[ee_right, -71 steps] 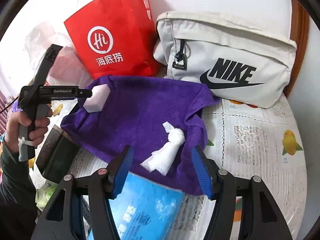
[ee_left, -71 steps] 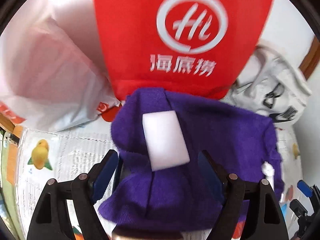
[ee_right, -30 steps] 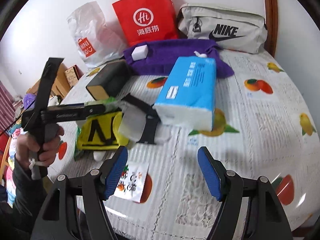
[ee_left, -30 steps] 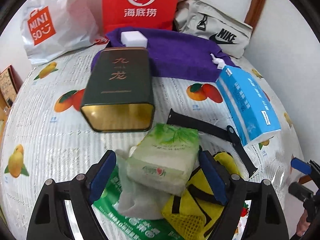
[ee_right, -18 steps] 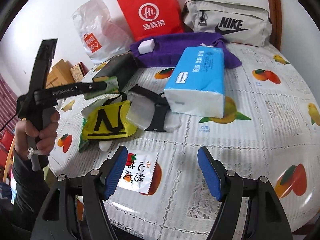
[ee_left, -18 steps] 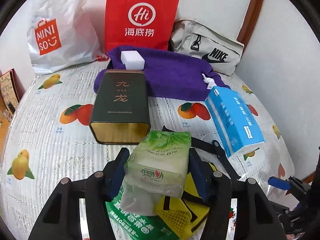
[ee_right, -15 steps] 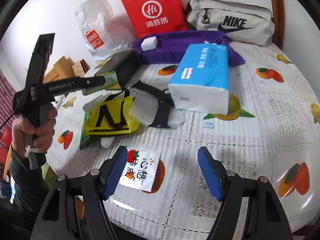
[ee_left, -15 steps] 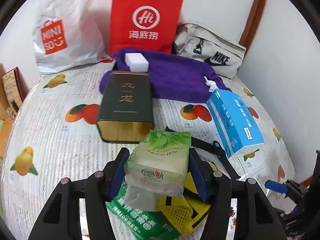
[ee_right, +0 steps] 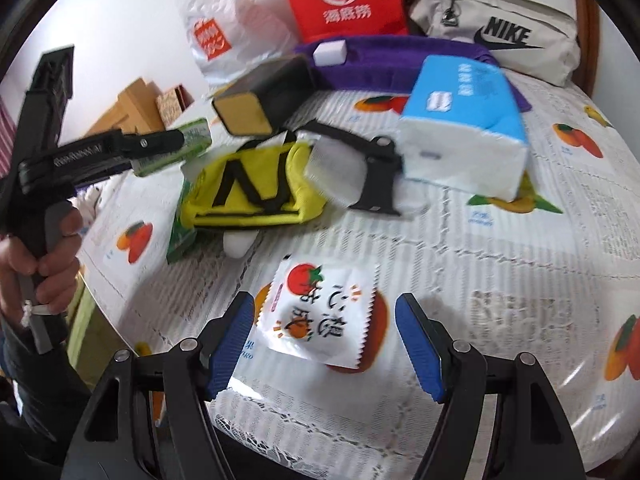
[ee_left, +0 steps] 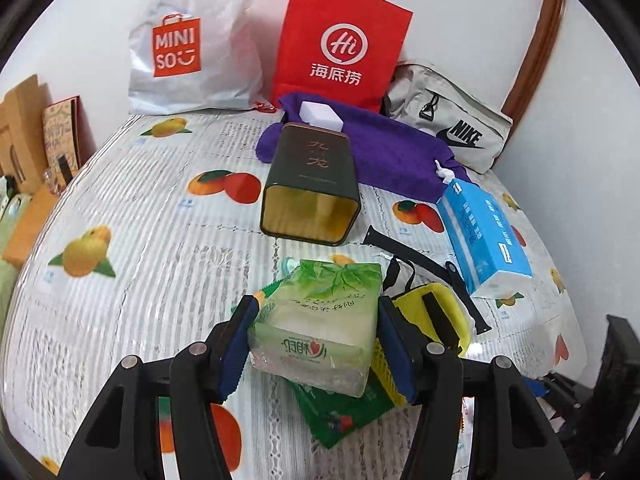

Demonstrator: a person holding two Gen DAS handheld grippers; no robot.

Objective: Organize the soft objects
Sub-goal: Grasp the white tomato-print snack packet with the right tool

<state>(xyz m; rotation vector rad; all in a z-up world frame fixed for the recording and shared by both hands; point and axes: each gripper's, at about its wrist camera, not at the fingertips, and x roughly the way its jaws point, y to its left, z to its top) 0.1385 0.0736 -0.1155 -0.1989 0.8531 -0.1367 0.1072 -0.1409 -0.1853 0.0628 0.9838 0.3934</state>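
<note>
Containers: dark green tin (ee_left: pixel 310 184) lies on its side mid-table, open gold mouth facing the camera, nothing visible inside. Red paper bag (ee_left: pixel 340 40), white MINISO bag (ee_left: pixel 188 48) and grey Nike pouch (ee_left: pixel 448 128) stand along the table's far edge; their contents cannot be seen. Purple towel (ee_left: pixel 384 152) lies in front of the bags, with a white foam block (ee_left: pixel 322 114) on its left end and a knotted white cloth (ee_left: pixel 444 172) at its right end.

Left gripper (ee_left: pixel 314 328): jaws have just been closing and are now clamped on the green tissue pack (ee_left: pixel 320 320); both blue pads press its sides. The pack is lifted clear of the yellow mesh pouch (ee_left: pixel 436 312) and the green packet (ee_left: pixel 340 408) near the table's near edge.

Right gripper (ee_right: pixel 324 344): jaws wide, holding nothing, straddling the white tomato sachet (ee_right: pixel 320 316) at the near edge.

Change from a second ago: the pack lay on the pile between open pads; the right gripper stood higher, and the sachet was only partly visible behind its left finger. Blue tissue pack (ee_left: pixel 484 240) unchanged at the right.
</note>
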